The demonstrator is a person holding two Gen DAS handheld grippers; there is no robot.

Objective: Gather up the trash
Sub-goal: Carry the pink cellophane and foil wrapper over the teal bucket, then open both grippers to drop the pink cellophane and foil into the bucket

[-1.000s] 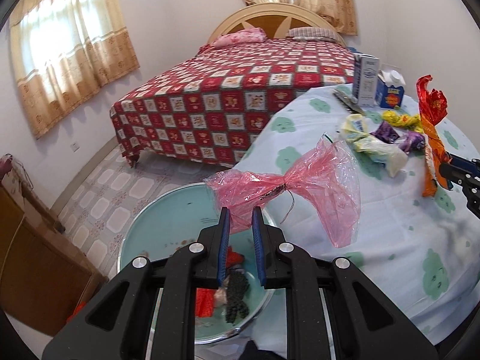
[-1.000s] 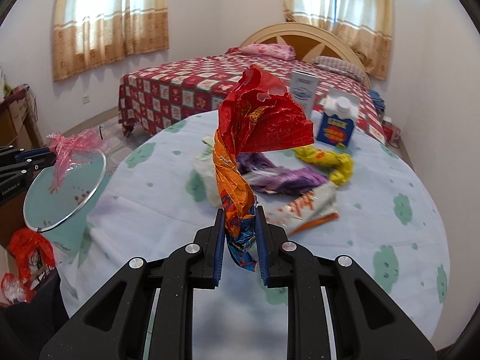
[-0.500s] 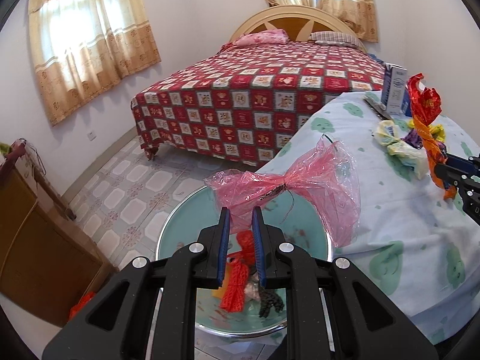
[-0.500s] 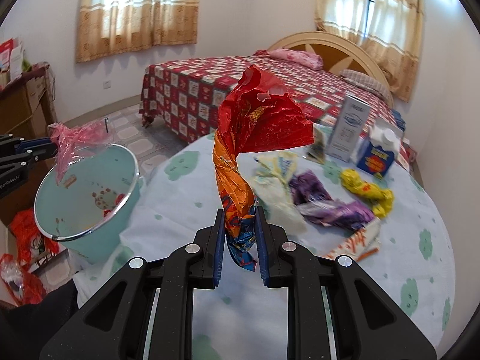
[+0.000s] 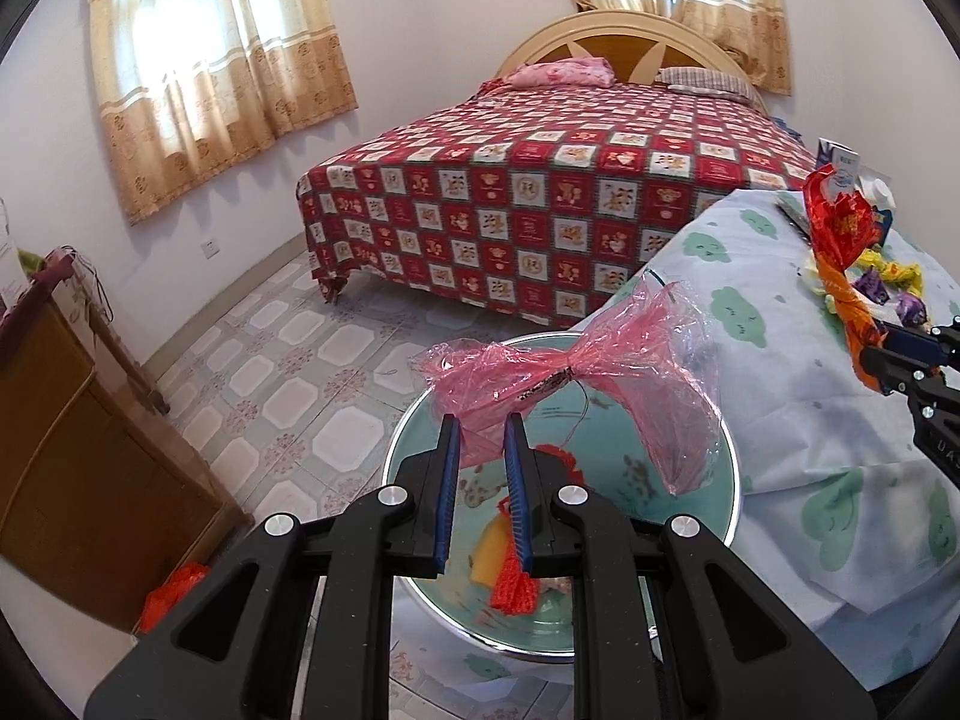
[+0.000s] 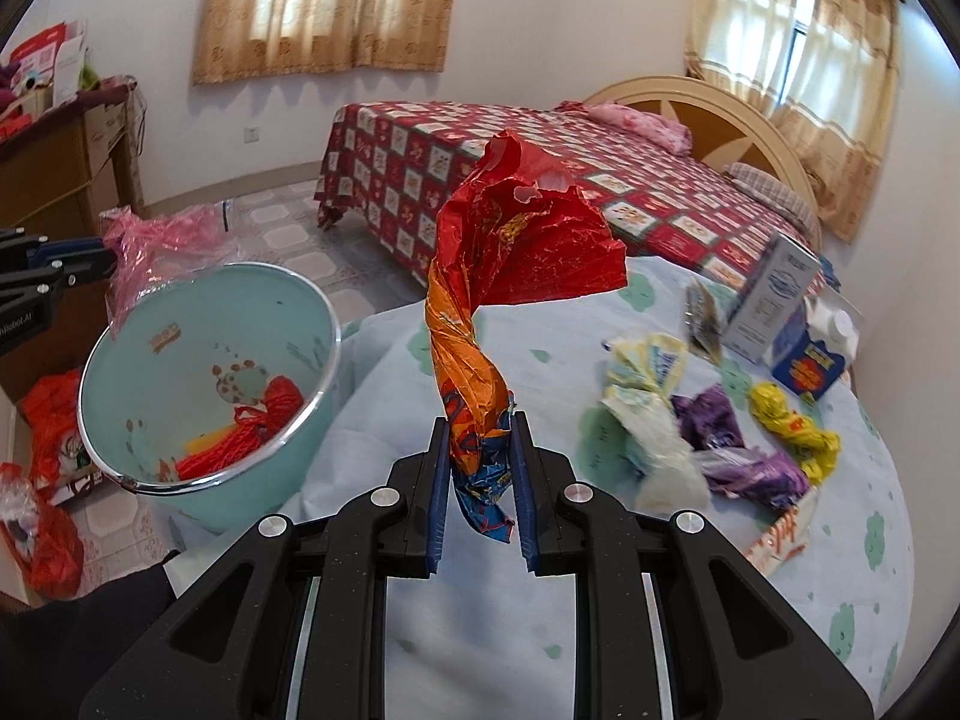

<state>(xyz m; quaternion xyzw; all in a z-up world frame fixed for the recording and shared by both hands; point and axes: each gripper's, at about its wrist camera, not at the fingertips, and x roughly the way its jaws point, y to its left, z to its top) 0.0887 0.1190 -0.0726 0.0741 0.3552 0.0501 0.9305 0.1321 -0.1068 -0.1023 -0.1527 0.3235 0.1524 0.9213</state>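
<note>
Both sets of fingers are pinched on trash: left gripper holds pink cellophane above the teal bucket, right gripper clamps a twisted red-orange wrapper over the table. Risk: light, floaty cellophane could snag the rim or drift outside on release.

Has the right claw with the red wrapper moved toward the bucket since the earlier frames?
Yes. The right claw, gripping the red wrapper, has shifted left across the table toward the bucket.
</note>
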